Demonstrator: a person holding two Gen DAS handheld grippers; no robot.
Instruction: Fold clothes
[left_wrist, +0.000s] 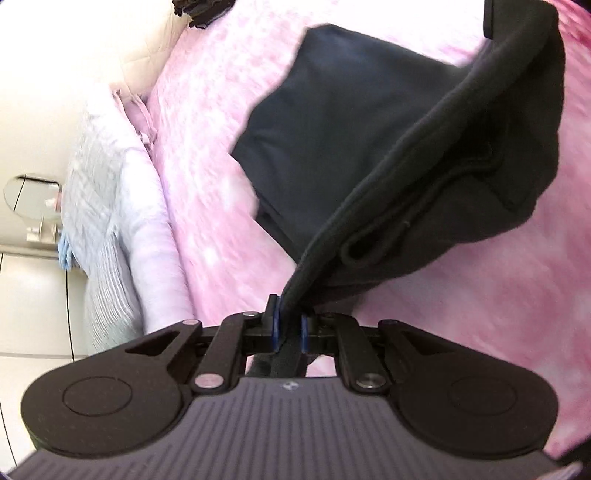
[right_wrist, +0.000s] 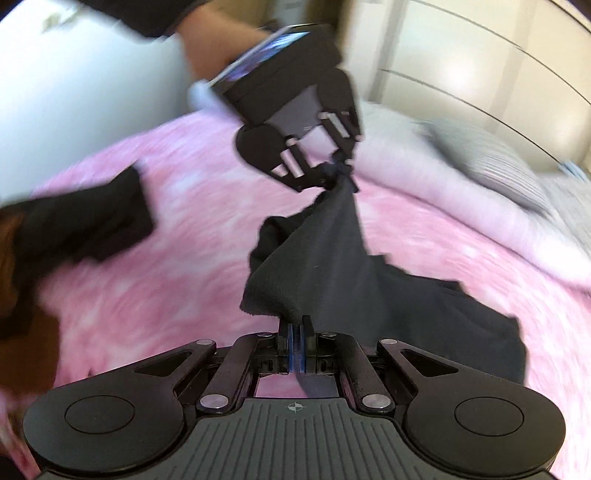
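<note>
a soft, matte black fleece garment (right_wrist: 325, 266) hangs slack above a fuzzy pink bedspread (right_wrist: 184, 229). the left gripper (left_wrist: 290, 317) pinches one thick hemmed edge; the right gripper (right_wrist: 296, 332) is clamped tight on another corner. two grippers, one lifted garment, and one folded black garment (right_wrist: 92, 225) lying flat nearby.

I can read no words, brand names or numbers in either view. The one sign I see is a small crosshair mark (right_wrist: 294, 407) on my right gripper's ribbed body, and its blurred twin (left_wrist: 289, 385) on the left's.
</note>
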